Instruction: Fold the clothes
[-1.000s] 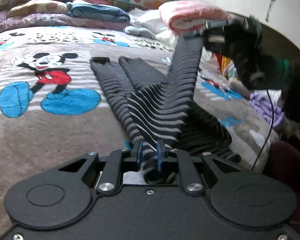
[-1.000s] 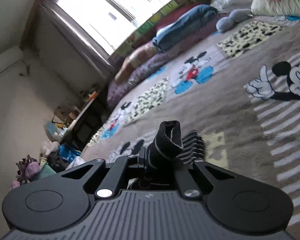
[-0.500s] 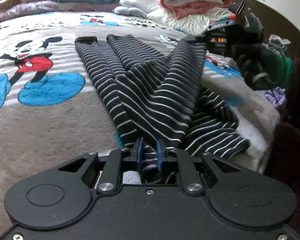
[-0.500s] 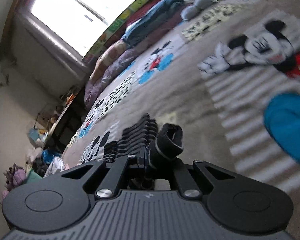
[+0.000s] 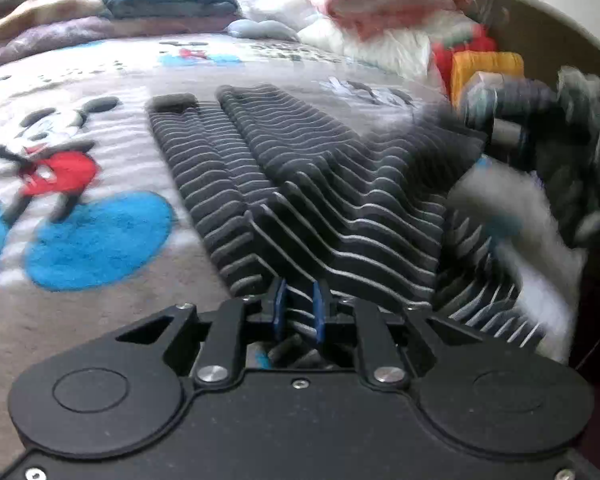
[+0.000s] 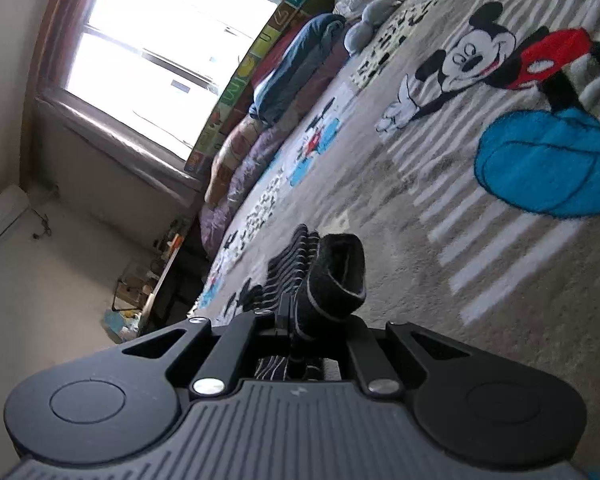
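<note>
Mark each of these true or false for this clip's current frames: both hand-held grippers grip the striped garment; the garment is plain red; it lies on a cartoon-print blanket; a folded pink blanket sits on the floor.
1. Both the left hand-held gripper and the right hand-held gripper grip the striped garment. True.
2. The garment is plain red. False: it is dark with thin pale stripes.
3. It lies on a cartoon-print blanket. True.
4. A folded pink blanket sits on the floor. False: it rests on white bedding at the far end of the bed.
</note>
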`<state>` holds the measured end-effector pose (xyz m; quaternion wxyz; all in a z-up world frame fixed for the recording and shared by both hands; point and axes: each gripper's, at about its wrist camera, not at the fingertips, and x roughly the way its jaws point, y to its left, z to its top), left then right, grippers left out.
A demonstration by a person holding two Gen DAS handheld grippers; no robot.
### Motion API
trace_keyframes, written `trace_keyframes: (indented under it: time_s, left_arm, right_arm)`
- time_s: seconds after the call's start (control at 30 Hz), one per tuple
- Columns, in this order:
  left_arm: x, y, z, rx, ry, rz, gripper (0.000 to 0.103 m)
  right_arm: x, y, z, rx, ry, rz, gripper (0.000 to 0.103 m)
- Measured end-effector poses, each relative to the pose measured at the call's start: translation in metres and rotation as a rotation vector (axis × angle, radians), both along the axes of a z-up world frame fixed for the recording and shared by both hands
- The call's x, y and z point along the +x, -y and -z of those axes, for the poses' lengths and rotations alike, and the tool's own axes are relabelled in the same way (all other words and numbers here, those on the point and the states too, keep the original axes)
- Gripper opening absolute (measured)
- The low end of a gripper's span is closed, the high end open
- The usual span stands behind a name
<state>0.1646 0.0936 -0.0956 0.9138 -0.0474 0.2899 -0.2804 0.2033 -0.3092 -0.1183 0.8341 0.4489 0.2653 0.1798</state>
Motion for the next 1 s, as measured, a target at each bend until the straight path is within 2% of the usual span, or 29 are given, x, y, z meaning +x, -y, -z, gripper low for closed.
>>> trace_keyframes:
  time_s: [0.07, 0.27, 0.3, 0.37, 0.43, 0.47, 0.63, 0.77, 0.87, 0.9, 0.97, 1.0]
  left_arm:
    - [0.007, 0.002, 0.004, 0.010, -0.017, -0.004, 0.011]
    - [0.027, 0.010, 0.016, 0.041, -0.069, -0.018, 0.011]
    - [0.030, 0.011, 0.018, 0.046, -0.078, -0.020, 0.015]
    - [0.035, 0.011, 0.019, 0.044, -0.091, -0.028, 0.016]
    - [0.028, -0.005, 0.006, -0.019, -0.071, -0.045, 0.016]
    - [0.022, -0.010, 0.000, -0.026, -0.042, -0.037, 0.016]
    - [-0.020, -0.019, -0.011, 0.025, 0.016, 0.025, 0.016]
    - [-0.040, -0.001, 0.009, 0.104, -0.042, 0.089, 0.016]
    - [-0.045, 0.007, 0.021, 0.128, -0.048, 0.088, 0.016]
    - [-0.049, 0.004, 0.015, 0.116, -0.031, 0.098, 0.016]
    - [-0.056, -0.003, 0.006, 0.097, 0.004, 0.120, 0.028]
    - [-0.059, -0.004, 0.004, 0.095, 0.022, 0.136, 0.044]
  right_arm:
    - [-0.003, 0.002, -0.001, 0.008, 0.002, 0.001, 0.006]
    - [0.011, -0.005, -0.018, -0.074, -0.030, -0.036, 0.006]
    - [0.013, -0.006, -0.021, -0.087, -0.035, -0.042, 0.006]
    - [0.017, -0.008, -0.027, -0.114, -0.046, -0.054, 0.006]
    - [0.022, -0.010, -0.033, -0.141, -0.057, -0.067, 0.006]
    - [0.024, -0.011, -0.035, -0.155, -0.062, -0.073, 0.006]
    - [0.032, -0.019, -0.049, -0.213, -0.078, -0.091, 0.006]
    - [0.033, -0.030, -0.061, -0.260, -0.083, -0.094, 0.006]
    - [0.032, -0.040, -0.074, -0.308, -0.089, -0.093, 0.006]
    - [0.032, -0.042, -0.079, -0.319, -0.088, -0.093, 0.006]
    - [0.032, -0.046, -0.088, -0.341, -0.088, -0.093, 0.006]
    - [0.032, -0.048, -0.093, -0.352, -0.090, -0.092, 0.006]
